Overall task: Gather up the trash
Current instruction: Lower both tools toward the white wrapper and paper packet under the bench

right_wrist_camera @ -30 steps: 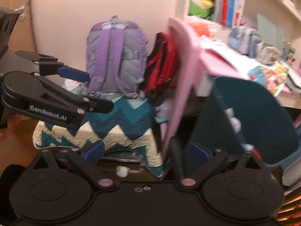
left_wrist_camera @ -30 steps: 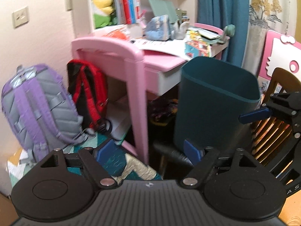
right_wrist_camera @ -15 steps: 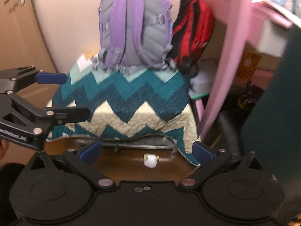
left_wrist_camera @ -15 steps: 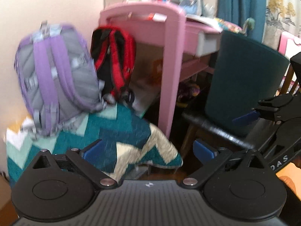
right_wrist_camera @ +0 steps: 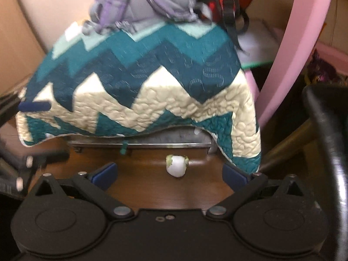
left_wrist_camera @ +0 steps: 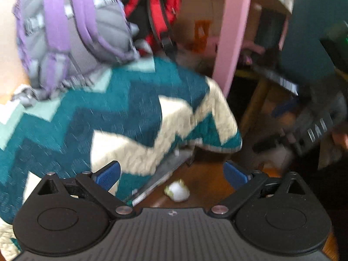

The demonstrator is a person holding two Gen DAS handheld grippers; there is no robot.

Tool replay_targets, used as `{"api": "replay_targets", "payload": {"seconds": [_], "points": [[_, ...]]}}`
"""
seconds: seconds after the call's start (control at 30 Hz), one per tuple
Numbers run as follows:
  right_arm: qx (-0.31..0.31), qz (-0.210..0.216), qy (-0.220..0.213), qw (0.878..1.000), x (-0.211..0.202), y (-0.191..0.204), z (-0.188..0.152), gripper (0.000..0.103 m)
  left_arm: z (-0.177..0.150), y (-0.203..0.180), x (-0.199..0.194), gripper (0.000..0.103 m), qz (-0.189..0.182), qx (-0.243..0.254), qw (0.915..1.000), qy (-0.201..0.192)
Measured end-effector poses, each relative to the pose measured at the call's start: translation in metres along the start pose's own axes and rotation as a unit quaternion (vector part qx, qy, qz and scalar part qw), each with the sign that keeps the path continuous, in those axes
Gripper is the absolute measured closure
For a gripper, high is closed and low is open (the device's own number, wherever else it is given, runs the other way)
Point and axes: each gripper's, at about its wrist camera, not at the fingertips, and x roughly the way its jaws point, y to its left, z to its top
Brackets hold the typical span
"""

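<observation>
Lying on the brown floor, a small white crumpled wad with greenish edges, just under the zigzag quilt's hem. The right gripper gapes wide, empty, wad between and slightly ahead of its fingertips. The left gripper is spread wide too, wad between its tips.

White letters reading roughly "DA" stand on the blurred black plastic right claw, seen at the right edge of the left wrist view. The blur hides the rest, and nothing else legible shows.
</observation>
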Motion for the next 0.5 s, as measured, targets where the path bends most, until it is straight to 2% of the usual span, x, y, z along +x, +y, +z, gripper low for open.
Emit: {"api": "replay_targets", "payload": {"seconds": [0.13, 0.23, 0.5], "points": [[0.009, 0.004, 0.003, 1.0, 0.044, -0.005, -0.002, 0.0, -0.034, -0.008, 0.035, 0.001, -0.02, 0.052, 0.9977, 0.038], [0.017, 0.005, 0.01, 1.0, 0.076, -0.008, -0.004, 0.0, -0.055, -0.018, 0.059, 0.002, -0.048, 0.088, 0.9931, 0.061], [0.014, 0.008, 0.057, 0.998, 0.169, -0.018, -0.012, 0.0, -0.099, -0.036, 0.122, 0.001, -0.118, 0.132, 0.9764, 0.124]]}}
